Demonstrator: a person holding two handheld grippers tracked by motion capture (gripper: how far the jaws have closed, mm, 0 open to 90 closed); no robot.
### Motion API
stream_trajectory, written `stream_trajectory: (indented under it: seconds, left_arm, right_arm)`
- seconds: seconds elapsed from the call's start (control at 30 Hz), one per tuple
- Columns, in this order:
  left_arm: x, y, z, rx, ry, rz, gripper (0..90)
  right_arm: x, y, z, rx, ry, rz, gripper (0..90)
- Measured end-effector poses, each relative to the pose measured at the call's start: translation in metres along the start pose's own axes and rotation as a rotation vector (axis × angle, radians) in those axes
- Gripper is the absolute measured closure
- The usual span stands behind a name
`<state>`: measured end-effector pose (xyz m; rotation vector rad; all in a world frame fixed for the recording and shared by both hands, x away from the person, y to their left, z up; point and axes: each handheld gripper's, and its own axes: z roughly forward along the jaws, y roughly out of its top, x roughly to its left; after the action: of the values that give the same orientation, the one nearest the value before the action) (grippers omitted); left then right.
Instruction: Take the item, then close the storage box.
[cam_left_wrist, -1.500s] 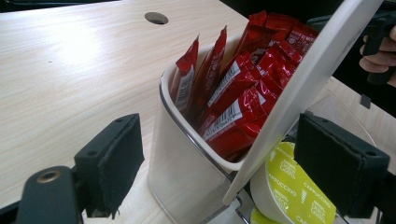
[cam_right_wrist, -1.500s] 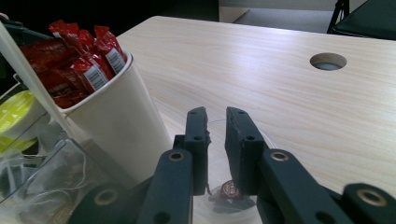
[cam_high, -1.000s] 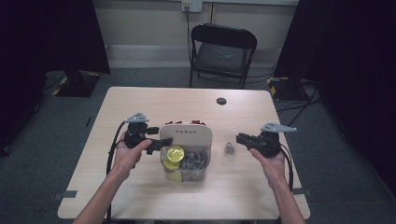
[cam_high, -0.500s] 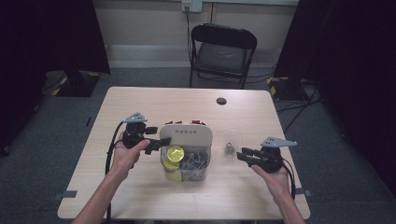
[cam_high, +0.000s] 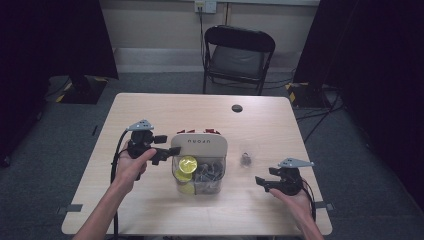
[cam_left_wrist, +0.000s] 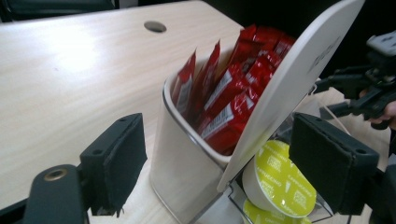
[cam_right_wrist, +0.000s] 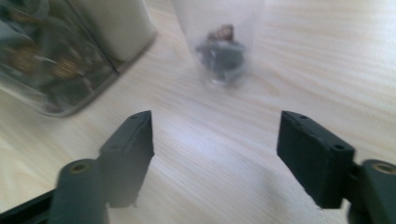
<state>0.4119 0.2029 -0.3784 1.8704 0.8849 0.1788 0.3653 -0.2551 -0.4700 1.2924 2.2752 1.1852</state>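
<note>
Dark curtains ring a pale wooden desk (cam_high: 150, 115) with a folding chair (cam_high: 239, 55) beyond. At frame centre stands a white organiser (cam_high: 199, 150) holding red sachets (cam_left_wrist: 233, 84) and yellow-lidded pods (cam_left_wrist: 278, 179). Left tongs (cam_high: 162, 149), jaws apart, flank its left side. Right tongs (cam_high: 261, 182), lower right, gape empty toward a small clear cup (cam_right_wrist: 219, 46). Likely next: closing in on that cup squarely.

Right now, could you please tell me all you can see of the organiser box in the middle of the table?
The organiser box stands upright mid-table: a clear front compartment with yellow-lidded pods and dark pods, and a white rear bin of red sachets. Its white rounded lid is tilted open. The left gripper holds open jaws at its left side.
</note>
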Motion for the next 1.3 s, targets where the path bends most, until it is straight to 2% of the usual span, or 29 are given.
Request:
stream_trajectory:
  seconds: [0.2, 0.27, 0.4, 0.47, 0.67, 0.73, 0.87, 1.0, 1.17, 1.3]
  left_arm:
    - [0.002, 0.005, -0.014, -0.032, 0.015, -0.004, 18.5]
    - [0.005, 0.005, -0.017, -0.046, 0.017, -0.023, 18.5]
    - [0.009, 0.006, -0.023, -0.054, 0.034, -0.030, 18.5]
    - [0.012, 0.007, -0.024, -0.053, 0.046, -0.026, 18.6]
    - [0.021, 0.007, -0.029, -0.063, 0.067, -0.053, 18.5]
    - [0.024, 0.006, -0.029, -0.072, 0.067, -0.066, 18.5]
    - [0.029, 0.005, -0.025, -0.071, 0.077, -0.074, 18.5]
    - [0.029, 0.006, -0.020, -0.066, 0.102, -0.063, 18.2]
    - [0.029, 0.006, -0.011, -0.064, 0.096, -0.068, 17.4]
    - [0.030, 0.005, -0.004, -0.097, 0.088, -0.068, 17.3]
  right_arm:
    - [-0.006, -0.009, 0.012, 0.078, -0.057, -0.003, 19.4]
    - [-0.006, -0.011, 0.015, 0.107, -0.073, -0.009, 17.1]
    - [-0.005, -0.011, 0.018, 0.119, -0.081, -0.027, 15.5]
    - [-0.005, -0.012, 0.019, 0.116, -0.090, -0.031, 15.6]
    - [-0.003, -0.014, 0.020, 0.104, -0.116, -0.057, 15.2]
    - [-0.001, -0.015, 0.021, 0.104, -0.138, -0.068, 15.0]
    - [0.001, -0.016, 0.022, 0.100, -0.153, -0.081, 13.6]
    - [0.000, -0.019, 0.022, 0.070, -0.154, -0.079, 12.8]
    - [0.000, -0.021, 0.022, 0.053, -0.159, -0.080, 12.8]
    - [0.000, -0.021, 0.022, 0.052, -0.159, -0.079, 12.9]
